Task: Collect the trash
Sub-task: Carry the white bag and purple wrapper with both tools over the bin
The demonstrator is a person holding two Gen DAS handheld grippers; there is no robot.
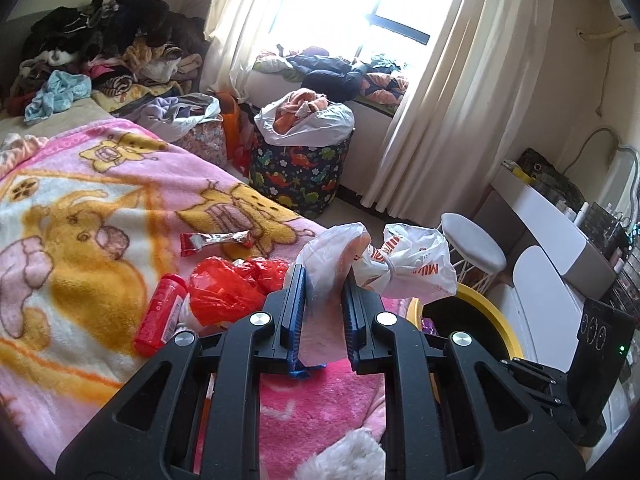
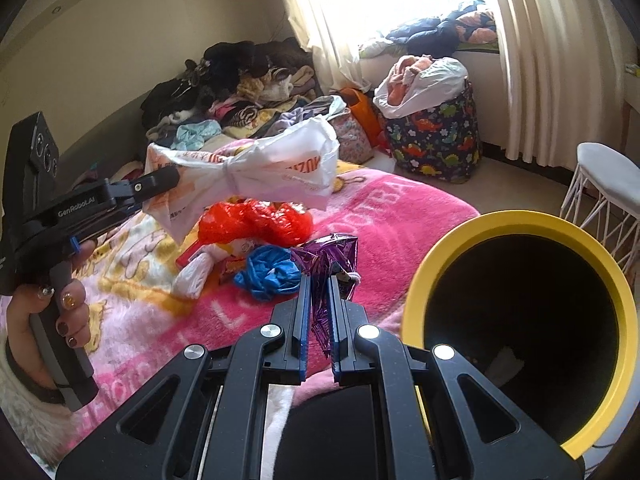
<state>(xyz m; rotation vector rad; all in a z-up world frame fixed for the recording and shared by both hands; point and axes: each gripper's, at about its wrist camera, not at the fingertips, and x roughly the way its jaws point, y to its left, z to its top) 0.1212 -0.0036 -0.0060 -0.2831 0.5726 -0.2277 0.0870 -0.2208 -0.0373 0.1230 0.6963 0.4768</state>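
My left gripper [image 1: 323, 276] is shut on a knotted white plastic bag [image 1: 404, 262] with red print and holds it above the pink blanket; the bag also shows in the right wrist view [image 2: 256, 172]. My right gripper [image 2: 319, 280] is shut on a crumpled purple foil wrapper [image 2: 328, 256], left of the yellow-rimmed black bin [image 2: 520, 224]. The bin's rim also shows in the left wrist view [image 1: 486, 304]. On the blanket lie a red plastic bag [image 1: 228, 288], a red bottle [image 1: 160, 312], a red foil wrapper [image 1: 216, 240] and a blue crumpled bag [image 2: 272, 272].
The bed carries a pink cartoon blanket [image 1: 80, 220] and a clothes pile [image 1: 108, 40] at its far end. A dinosaur-print hamper [image 1: 300, 164] stands by the curtained window. A white stool [image 1: 472, 252] and a white desk [image 1: 552, 224] stand to the right.
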